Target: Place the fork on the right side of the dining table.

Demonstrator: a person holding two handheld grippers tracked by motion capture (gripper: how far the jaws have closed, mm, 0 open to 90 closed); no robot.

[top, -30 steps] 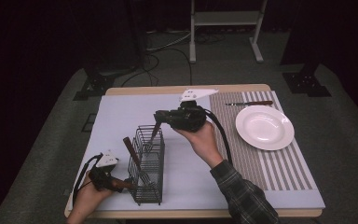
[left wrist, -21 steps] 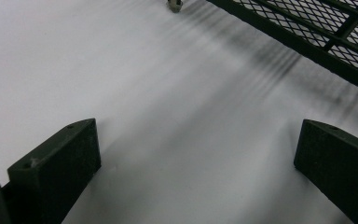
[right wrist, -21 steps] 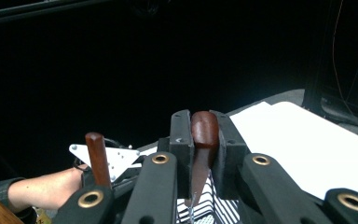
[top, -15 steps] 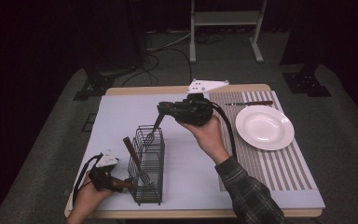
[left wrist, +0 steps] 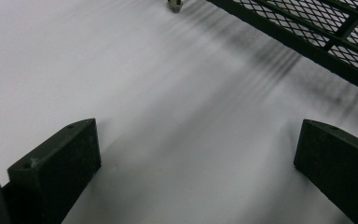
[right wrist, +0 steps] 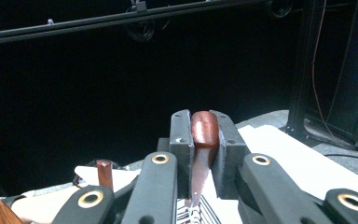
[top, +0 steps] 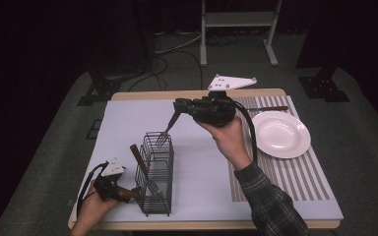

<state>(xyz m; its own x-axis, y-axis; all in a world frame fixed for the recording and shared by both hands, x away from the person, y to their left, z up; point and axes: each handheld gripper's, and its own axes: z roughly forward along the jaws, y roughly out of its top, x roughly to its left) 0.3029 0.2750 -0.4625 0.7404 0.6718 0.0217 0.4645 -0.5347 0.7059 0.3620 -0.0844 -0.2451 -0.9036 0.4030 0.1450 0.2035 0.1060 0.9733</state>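
While my right tool hung above the far end of the rack, its jaws were clamped on the brown handle of a fork, the tines hanging down at a slant and just reaching the rack's top rim. In the right gripper view that handle stood pinched between the two pads, with the rack's wires below. I judged the step to be loading the fork into the rack: gripped and carried over, not yet dropped in. Next it wanted tipping nearer upright, lining up with a free slot, lowering tines first, then letting go (another brown-handled piece already leaned in the near end). My left tool lay low on the tabletop at the rack's near corner, jaws apart with nothing between them. A plate sat well off to the right. I could read no brand, label or writing anywhere.
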